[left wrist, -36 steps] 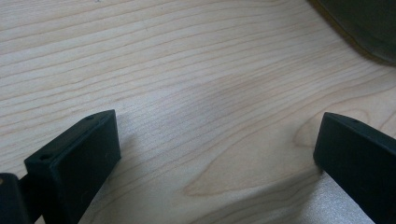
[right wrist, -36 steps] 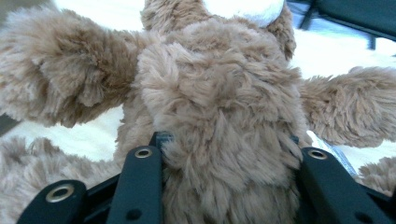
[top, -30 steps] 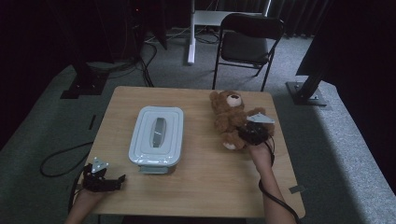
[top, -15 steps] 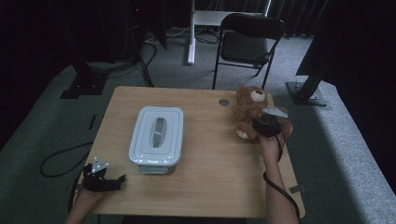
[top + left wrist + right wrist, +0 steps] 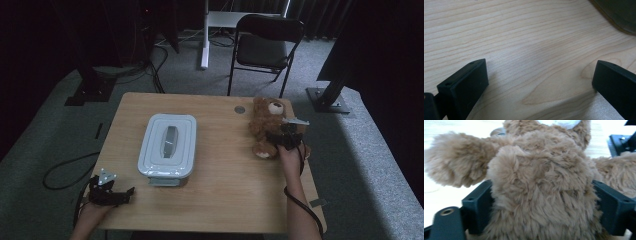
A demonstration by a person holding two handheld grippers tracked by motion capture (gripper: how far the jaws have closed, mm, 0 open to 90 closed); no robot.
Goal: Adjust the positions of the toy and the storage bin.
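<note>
- L gripper sat at near-left table corner, jaws spread wide w/ nothing between them, just bare table wood.
- White lidded container lay just beyond L fingers, slightly to their right, not touching.
- R gripper was clamped on teddy bear; fingers pressed into fur on both sides of its body.
- In high view R gripper held bear near far-right table edge; bear's head was beyond fingertips.
- Folding chair stood on floor past the table, well beyond both.
</note>
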